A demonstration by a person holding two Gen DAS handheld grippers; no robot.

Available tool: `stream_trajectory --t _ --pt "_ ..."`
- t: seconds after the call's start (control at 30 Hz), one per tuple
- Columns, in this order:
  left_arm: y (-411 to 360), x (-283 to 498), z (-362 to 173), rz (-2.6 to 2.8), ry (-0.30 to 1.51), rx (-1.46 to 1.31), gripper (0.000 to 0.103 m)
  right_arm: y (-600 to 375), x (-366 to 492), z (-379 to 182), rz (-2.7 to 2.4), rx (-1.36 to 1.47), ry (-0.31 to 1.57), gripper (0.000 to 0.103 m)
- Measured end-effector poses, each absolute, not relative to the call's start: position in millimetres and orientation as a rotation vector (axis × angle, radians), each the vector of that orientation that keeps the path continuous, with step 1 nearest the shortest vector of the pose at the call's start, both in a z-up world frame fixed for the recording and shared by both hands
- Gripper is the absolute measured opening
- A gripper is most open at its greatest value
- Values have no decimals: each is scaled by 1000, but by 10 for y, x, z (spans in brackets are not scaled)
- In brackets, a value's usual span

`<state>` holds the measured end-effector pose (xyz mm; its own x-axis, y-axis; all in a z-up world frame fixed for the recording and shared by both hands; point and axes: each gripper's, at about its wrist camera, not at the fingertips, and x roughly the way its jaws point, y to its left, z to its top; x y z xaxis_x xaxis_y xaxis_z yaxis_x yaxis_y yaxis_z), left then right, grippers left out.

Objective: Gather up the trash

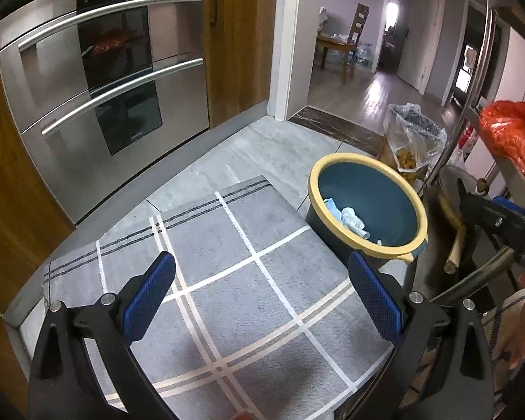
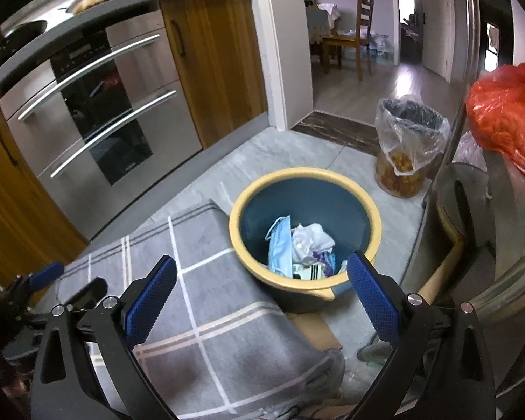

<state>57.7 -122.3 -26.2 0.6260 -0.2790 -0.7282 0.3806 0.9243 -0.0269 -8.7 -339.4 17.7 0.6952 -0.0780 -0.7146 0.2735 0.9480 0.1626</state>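
Note:
A dark blue bin with a yellow rim (image 1: 416, 210) (image 2: 241, 241) stands on the tiled floor beside a grey checked mat (image 1: 227, 280) (image 2: 199, 308). Inside it lie a light blue face mask (image 2: 280, 248), crumpled white plastic (image 2: 311, 238) and other small scraps. My left gripper (image 1: 262, 301) is open and empty above the mat, left of the bin. My right gripper (image 2: 262, 301) is open and empty, its fingers above the bin's near rim. The left gripper also shows at the lower left of the right wrist view (image 2: 66, 283).
A steel double oven (image 1: 98, 80) and wooden cabinets (image 1: 238, 42) line the left. A second bin lined with clear plastic (image 2: 409, 140) holds yellowish waste. A red plastic bag (image 2: 507, 112) and metal rack (image 1: 472, 70) stand at the right. A doorway opens behind.

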Motion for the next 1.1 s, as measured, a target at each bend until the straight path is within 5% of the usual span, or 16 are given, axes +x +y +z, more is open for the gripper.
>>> stream_trajectory --t 1.1 --pt "-1380 572 -289 -371 809 181 98 -3450 -38 131 -201 305 814 97"
